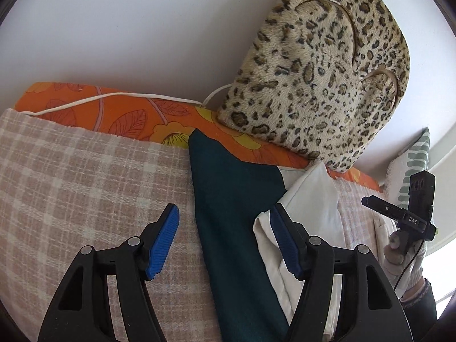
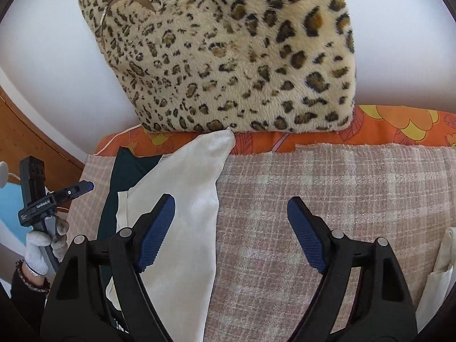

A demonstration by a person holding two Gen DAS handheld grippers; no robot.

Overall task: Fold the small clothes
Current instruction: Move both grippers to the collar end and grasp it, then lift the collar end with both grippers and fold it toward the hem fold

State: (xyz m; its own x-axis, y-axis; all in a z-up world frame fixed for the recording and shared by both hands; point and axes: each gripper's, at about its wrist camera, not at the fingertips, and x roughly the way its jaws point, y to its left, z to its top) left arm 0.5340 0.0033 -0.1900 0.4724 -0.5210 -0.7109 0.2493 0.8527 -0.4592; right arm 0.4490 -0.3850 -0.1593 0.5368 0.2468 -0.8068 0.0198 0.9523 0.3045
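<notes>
A dark teal garment [image 1: 228, 199] lies on a pink-and-cream checked blanket [image 1: 85, 185], with a cream-white garment [image 1: 313, 208] partly on top of it at its right. My left gripper [image 1: 225, 239] is open and empty, its jaws spread over the teal cloth, the right pad at the white cloth's edge. In the right wrist view the white garment [image 2: 185, 199] lies folded lengthwise over the teal one [image 2: 125, 171]. My right gripper [image 2: 230, 233] is open and empty, its left pad over the white cloth, its right over the blanket [image 2: 327, 185].
A leopard-print plush cushion [image 2: 228, 51] stands against the white wall behind an orange floral pillow [image 1: 128, 111]. A white cord [image 1: 114, 97] runs along that pillow. A green-patterned cushion [image 1: 413, 165] stands at the right. More cream cloth [image 2: 439, 270] lies at the far right.
</notes>
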